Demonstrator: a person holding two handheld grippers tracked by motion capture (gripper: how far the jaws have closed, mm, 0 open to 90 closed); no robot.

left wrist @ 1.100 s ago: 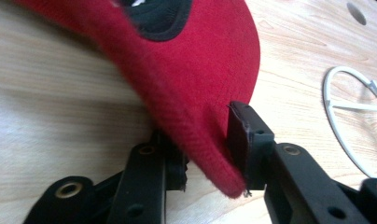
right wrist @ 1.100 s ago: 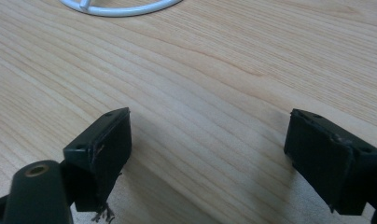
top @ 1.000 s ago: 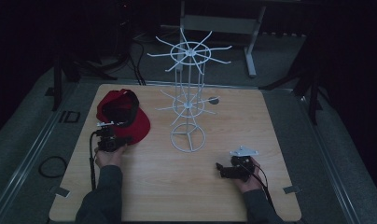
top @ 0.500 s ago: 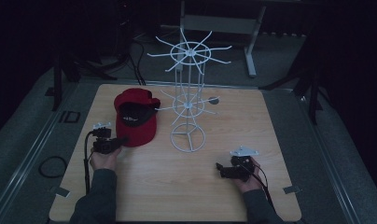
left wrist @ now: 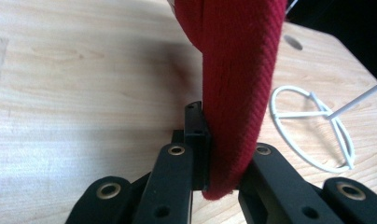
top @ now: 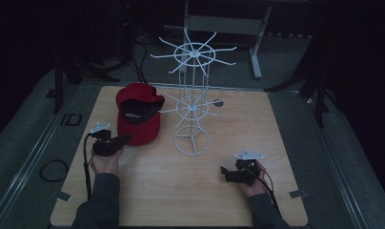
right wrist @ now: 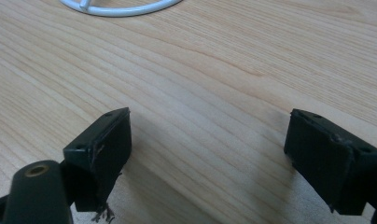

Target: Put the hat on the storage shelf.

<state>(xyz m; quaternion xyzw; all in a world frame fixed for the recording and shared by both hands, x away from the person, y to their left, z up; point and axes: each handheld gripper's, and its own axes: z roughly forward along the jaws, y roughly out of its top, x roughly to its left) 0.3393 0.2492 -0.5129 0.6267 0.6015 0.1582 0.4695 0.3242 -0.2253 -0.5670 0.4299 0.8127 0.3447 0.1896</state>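
Red cotton baseball cap (top: 138,119) has been carried rightward since a second ago, now just beside white wire rack (top: 192,102); likely bound for a prong. Left gripper (top: 115,142) stays clamped on its brim above light wooden table (top: 181,191). Right gripper (top: 227,172) rests near the front edge, jaws wide, empty.

A dim lab — bare wooden table (top: 181,191) on floor rails (top: 33,157), cables (top: 50,169) strewn around.

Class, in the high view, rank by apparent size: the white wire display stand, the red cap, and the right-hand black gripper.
1. White wire display stand, tallest and widest.
2. Red cap, clamped at its brim by the left gripper.
3. Black right gripper, smallest, jaws open.
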